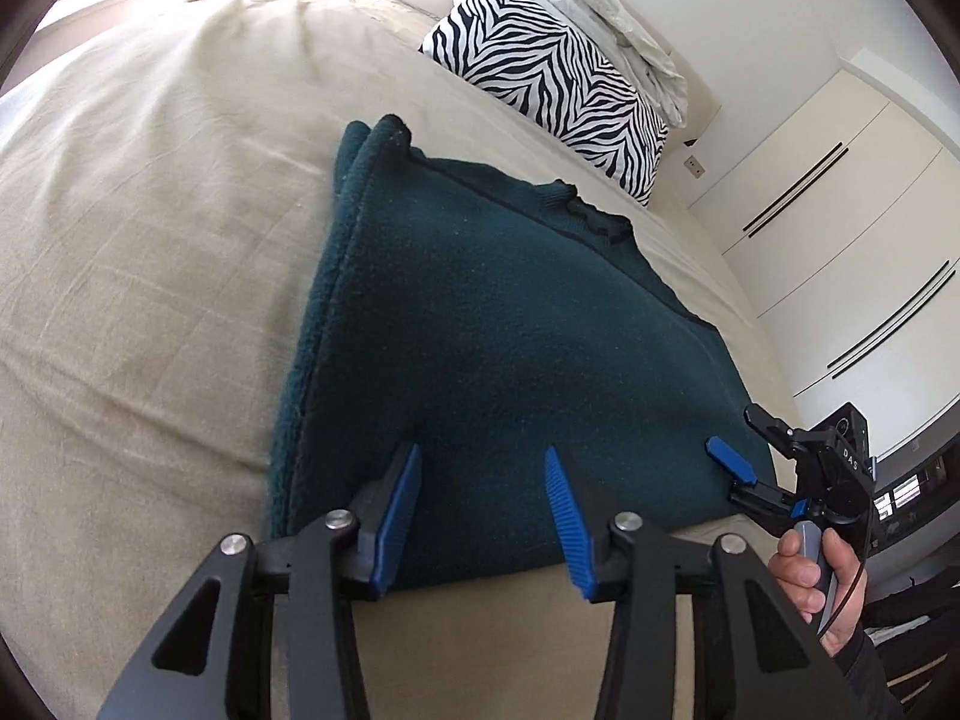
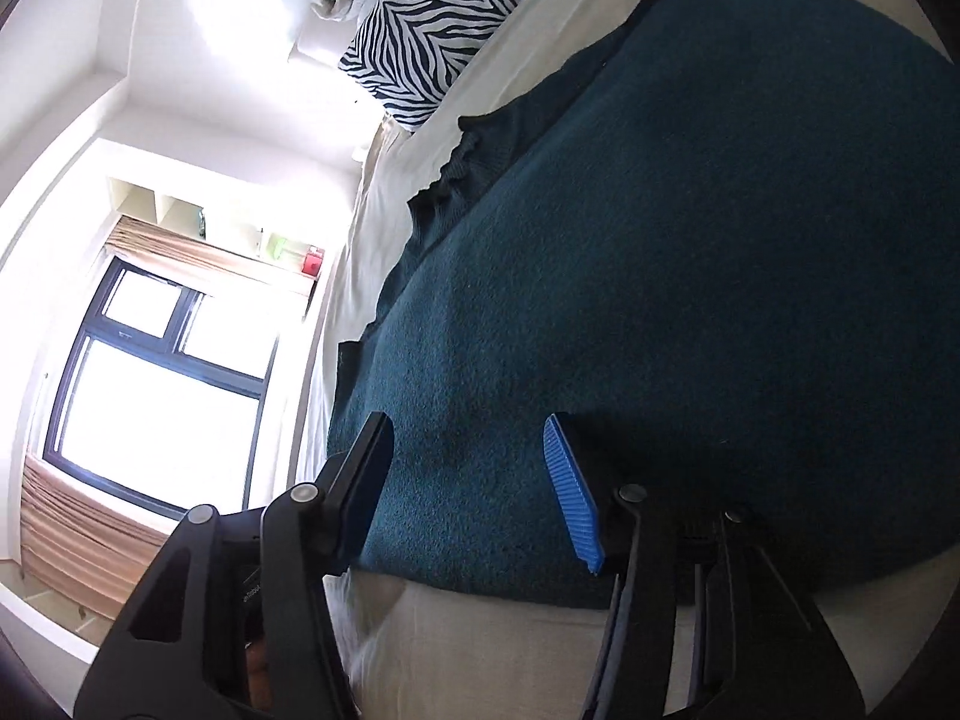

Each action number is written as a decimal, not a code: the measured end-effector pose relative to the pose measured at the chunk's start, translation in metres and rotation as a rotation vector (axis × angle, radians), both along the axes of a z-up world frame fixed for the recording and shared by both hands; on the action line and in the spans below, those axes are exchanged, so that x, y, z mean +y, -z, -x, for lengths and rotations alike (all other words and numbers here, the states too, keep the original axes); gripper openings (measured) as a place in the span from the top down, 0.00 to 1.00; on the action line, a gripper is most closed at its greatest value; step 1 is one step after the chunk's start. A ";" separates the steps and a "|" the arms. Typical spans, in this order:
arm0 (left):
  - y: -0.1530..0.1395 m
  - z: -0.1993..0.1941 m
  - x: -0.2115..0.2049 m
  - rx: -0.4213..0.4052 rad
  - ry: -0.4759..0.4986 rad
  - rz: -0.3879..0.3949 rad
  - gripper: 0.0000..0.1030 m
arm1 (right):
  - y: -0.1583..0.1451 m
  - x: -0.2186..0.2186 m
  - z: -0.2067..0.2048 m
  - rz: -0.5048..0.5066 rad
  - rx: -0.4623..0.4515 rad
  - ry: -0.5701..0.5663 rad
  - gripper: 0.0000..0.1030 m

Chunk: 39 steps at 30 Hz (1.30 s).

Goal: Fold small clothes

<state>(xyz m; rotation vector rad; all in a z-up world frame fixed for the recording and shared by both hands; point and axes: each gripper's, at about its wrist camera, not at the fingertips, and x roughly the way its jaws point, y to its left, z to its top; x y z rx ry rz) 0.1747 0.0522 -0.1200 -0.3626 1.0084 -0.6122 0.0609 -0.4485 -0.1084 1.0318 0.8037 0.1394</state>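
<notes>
A dark teal knitted garment (image 1: pixel 492 324) lies folded on the beige bed sheet (image 1: pixel 150 240), its ribbed hem at the far end. My left gripper (image 1: pixel 480 462) is open, its blue pads (image 1: pixel 402 510) over the garment's near edge. My right gripper (image 1: pixel 738 444) shows in the left wrist view at the garment's near right corner, open, held by a hand (image 1: pixel 822 588). In the right wrist view the right gripper (image 2: pixel 468 438) is open over the same garment (image 2: pixel 690 270), with nothing between its pads (image 2: pixel 570 498).
A zebra-print pillow (image 1: pixel 558 78) and a crumpled white duvet (image 1: pixel 606 6) lie at the bed's head. White wardrobe doors (image 1: pixel 840 228) stand to the right. In the right wrist view a window (image 2: pixel 162 384) and a shelf (image 2: pixel 240 228) lie beyond the bed edge.
</notes>
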 end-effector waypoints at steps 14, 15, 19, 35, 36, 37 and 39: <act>-0.026 0.005 0.048 -0.026 -0.167 0.072 0.44 | -0.052 -0.040 0.058 0.205 0.000 0.138 0.47; -0.028 0.005 0.051 -0.026 -0.174 0.078 0.42 | -0.056 -0.032 0.052 0.249 0.004 0.116 0.48; -0.026 0.000 0.054 -0.013 -0.172 0.076 0.40 | -0.079 0.012 0.005 0.448 0.009 0.004 0.48; 0.000 -0.025 0.050 0.087 -0.126 0.125 0.40 | -0.068 0.051 -0.078 0.685 0.086 -0.103 0.48; 0.001 -0.026 0.047 0.093 -0.120 0.118 0.40 | -0.069 0.054 -0.081 0.747 0.092 -0.108 0.48; 0.001 -0.026 0.045 0.094 -0.114 0.110 0.40 | -0.068 0.056 -0.085 0.799 0.104 -0.113 0.48; 0.001 -0.028 0.040 0.098 -0.101 0.091 0.40 | -0.063 0.056 -0.091 0.840 0.125 -0.128 0.48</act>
